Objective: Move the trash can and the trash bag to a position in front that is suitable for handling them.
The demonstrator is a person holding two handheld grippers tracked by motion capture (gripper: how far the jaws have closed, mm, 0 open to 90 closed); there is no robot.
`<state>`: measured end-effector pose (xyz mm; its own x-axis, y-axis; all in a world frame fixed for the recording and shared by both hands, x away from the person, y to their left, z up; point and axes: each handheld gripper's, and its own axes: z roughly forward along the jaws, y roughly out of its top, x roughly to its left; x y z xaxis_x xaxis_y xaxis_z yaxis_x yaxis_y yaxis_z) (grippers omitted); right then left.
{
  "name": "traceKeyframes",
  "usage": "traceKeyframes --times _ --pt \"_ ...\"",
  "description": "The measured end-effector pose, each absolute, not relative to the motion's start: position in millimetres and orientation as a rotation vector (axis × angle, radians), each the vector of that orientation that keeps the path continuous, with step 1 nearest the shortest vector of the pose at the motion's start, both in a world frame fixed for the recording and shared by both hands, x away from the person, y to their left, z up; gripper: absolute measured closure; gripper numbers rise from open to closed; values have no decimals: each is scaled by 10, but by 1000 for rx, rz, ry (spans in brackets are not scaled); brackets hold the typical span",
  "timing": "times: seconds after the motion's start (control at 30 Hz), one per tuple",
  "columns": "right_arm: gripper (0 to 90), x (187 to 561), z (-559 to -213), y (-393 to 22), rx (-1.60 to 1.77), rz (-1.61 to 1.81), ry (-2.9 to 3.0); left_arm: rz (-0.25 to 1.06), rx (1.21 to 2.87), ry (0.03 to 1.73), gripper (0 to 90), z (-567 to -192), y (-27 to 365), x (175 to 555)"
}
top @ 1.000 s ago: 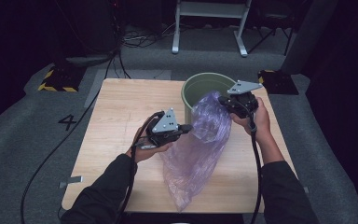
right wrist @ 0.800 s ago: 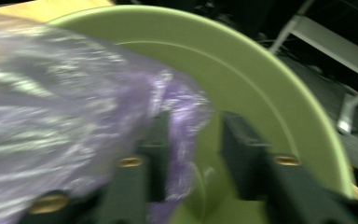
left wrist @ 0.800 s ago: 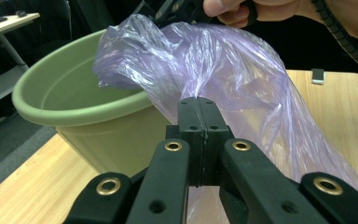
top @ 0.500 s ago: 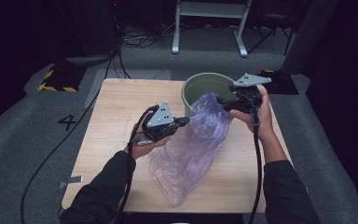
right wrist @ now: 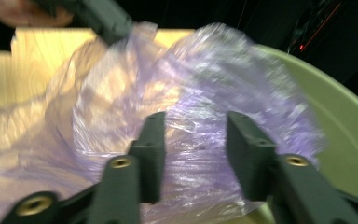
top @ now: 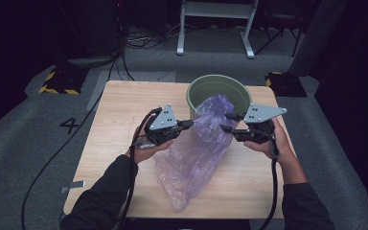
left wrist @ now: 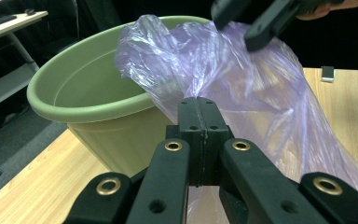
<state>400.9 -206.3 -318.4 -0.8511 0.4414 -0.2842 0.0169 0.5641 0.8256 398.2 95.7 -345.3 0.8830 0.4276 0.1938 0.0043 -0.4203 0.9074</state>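
Wooden worktop [top: 124,110]: green bucket [top: 206,91]; purple plastic bag [top: 196,153] between grippers. Left gripper [top: 188,124] clamps bag edge; right gripper [top: 227,122] jaws closing, unclamped around film. Risk: thin film slipping from the partial grip.

One purple plastic bag [top: 199,153], one green bucket [top: 206,91], two tools.

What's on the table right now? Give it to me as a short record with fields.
table: wooden top
bucket: green, upright at the far edge
bag: purple plastic, its top at the bucket's rim, the rest lying on the table
left gripper: shut on the bag's edge
right gripper: jaws apart, just been closing, bag film between them, not clamped
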Motion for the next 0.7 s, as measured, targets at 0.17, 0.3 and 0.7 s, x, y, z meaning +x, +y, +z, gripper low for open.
traceKeyframes --times 0.17,0.3,0.7 --pt "855 4030 -3228 -2013 363 1157 2330 494 1963 314 899 -3438 958 3972" --pt "900 4039 -3236 -2020 368 1169 2244 514 1976 311 899 -3416 978 3977" --pt "900 4480 -3183 -2151 646 1276 2142 492 1975 341 677 -3325 1001 4051"
